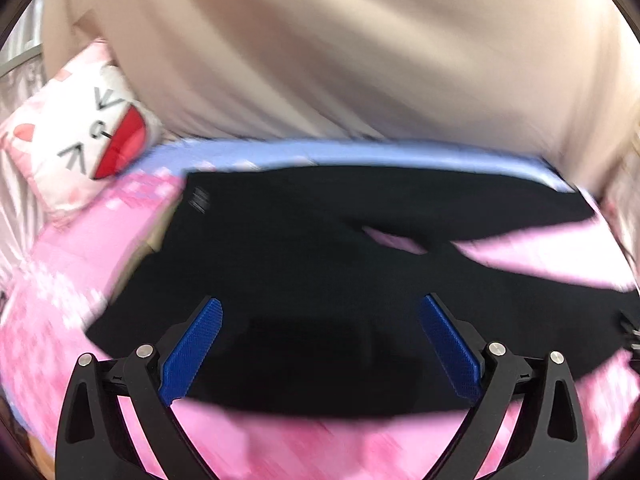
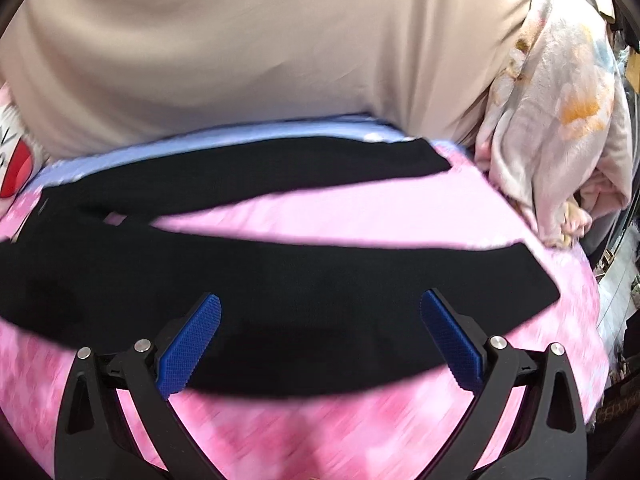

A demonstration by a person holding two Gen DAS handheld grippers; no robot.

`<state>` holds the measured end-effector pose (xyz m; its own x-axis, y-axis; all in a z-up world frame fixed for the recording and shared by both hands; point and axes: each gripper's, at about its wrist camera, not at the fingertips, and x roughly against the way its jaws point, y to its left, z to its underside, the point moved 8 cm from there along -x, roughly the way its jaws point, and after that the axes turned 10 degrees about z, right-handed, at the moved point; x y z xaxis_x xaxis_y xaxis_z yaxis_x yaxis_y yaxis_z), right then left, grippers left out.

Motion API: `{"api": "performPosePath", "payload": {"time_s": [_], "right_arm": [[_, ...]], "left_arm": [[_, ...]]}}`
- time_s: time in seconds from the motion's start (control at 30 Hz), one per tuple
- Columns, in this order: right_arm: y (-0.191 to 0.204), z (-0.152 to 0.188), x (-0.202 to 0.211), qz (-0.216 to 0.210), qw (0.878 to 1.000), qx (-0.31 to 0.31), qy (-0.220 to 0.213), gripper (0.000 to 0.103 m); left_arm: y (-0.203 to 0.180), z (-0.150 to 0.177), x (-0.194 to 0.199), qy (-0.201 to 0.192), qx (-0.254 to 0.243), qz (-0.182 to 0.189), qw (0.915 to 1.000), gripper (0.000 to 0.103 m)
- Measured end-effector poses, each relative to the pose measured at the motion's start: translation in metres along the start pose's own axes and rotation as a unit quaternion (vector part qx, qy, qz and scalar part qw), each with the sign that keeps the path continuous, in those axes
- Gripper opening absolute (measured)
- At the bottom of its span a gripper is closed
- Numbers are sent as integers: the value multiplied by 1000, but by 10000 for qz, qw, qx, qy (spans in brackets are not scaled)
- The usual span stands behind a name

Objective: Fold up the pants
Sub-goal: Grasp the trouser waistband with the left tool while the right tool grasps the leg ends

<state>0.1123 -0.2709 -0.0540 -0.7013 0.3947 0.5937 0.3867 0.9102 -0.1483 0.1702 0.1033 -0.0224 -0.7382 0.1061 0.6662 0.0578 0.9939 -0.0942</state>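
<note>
Black pants (image 1: 304, 264) lie flat on a pink patterned bedspread (image 1: 60, 304), waist end at the left and the two legs spread apart toward the right. My left gripper (image 1: 320, 308) hovers open over the waist part, nothing between its blue pads (image 1: 192, 352). In the right wrist view the pants (image 2: 280, 288) show both legs, with a wedge of pink bedspread (image 2: 360, 216) between them. My right gripper (image 2: 320, 304) is open above the near leg and holds nothing. Both views are motion-blurred.
A person in a beige top (image 1: 340, 48) stands at the far side of the bed. A white cat-face pillow (image 1: 88, 136) lies at the far left. A crumpled pale floral blanket (image 2: 560, 120) is heaped at the right edge of the bed.
</note>
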Motion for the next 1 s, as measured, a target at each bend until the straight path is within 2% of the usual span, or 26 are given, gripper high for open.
{"api": "performPosePath", "payload": {"time_s": [0.07, 0.1, 0.2, 0.27, 0.33, 0.43, 0.5, 0.57, 0.7, 0.83, 1.0], "right_arm": [[-24, -28, -33, 29, 10000, 26, 67, 98], [-34, -41, -51, 65, 9999, 59, 87, 98], [-65, -72, -104, 294, 9993, 82, 213, 98], [-87, -93, -142, 352, 9989, 0, 312, 98], [-106, -110, -173, 402, 9983, -126, 412, 98], [-130, -136, -217, 436, 9970, -292, 570, 98], [-140, -152, -245, 355, 9964, -328, 692, 98], [-148, -164, -268, 474, 9958, -261, 734, 98], [-156, -179, -315, 577, 9946, -47, 866, 98], [-153, -181, -351, 506, 9928, -29, 1085, 98], [-145, -178, -381, 549, 9907, 84, 1245, 98]], "left_arm": [[32, -28, -17, -23, 73, -313, 9995, 97], [57, -46, -34, 79, 142, -507, 9986, 97], [114, -79, -81, 445, 411, -727, 9955, 97], [153, -95, -114, 691, 549, -954, 9915, 97], [184, -107, -138, 759, 585, -1248, 9875, 97], [219, -116, -173, 967, 734, -1403, 9826, 97], [231, -117, -189, 1086, 855, -1518, 9787, 97], [240, -116, -208, 1232, 947, -1542, 9758, 97], [241, -110, -236, 1527, 1165, -1393, 9714, 97], [241, -111, -252, 1509, 1089, -1526, 9706, 98], [250, -109, -266, 1471, 1424, -1332, 9697, 98]]}}
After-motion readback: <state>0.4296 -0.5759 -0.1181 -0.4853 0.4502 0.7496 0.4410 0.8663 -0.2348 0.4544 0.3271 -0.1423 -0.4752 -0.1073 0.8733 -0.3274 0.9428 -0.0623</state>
